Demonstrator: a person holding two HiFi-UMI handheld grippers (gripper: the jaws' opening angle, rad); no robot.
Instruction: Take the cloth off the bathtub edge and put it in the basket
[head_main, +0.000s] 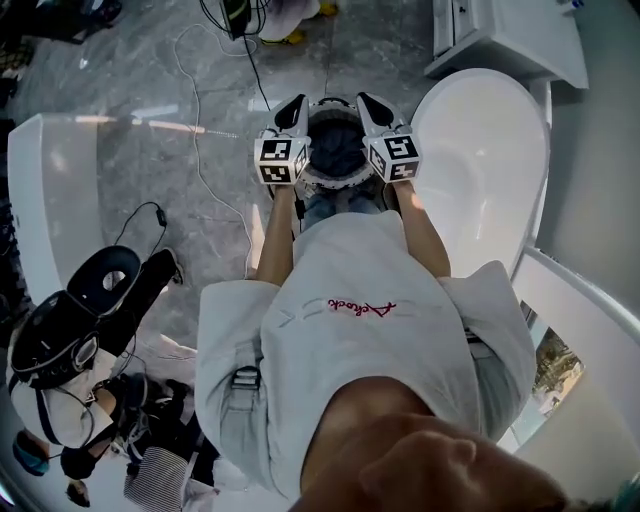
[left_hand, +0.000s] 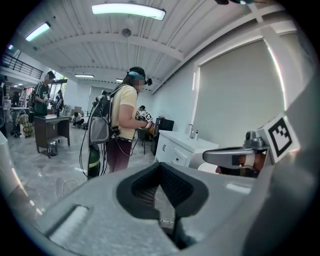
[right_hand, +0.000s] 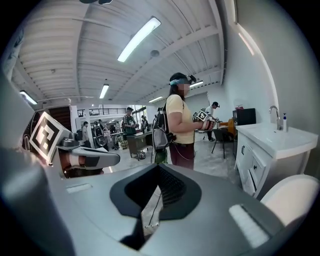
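Observation:
In the head view a round basket (head_main: 318, 181) stands on the floor just ahead of me, with a dark blue-grey cloth (head_main: 335, 152) lying inside it. The white bathtub (head_main: 487, 160) is to its right, and the edge that shows is bare. My left gripper (head_main: 291, 111) and right gripper (head_main: 373, 109) hover side by side over the basket, both shut with nothing between the jaws. The left gripper (left_hand: 160, 166) looks out level into the room, and so does the right gripper (right_hand: 159, 169). Each sees the other beside it.
Cables (head_main: 210, 190) run over the grey marble floor. Dark equipment bags (head_main: 85, 320) lie at lower left, beside a white curved wall (head_main: 40, 190). A white vanity (head_main: 500, 35) stands beyond the tub. A person in a yellow shirt (right_hand: 178, 125) stands a few steps ahead.

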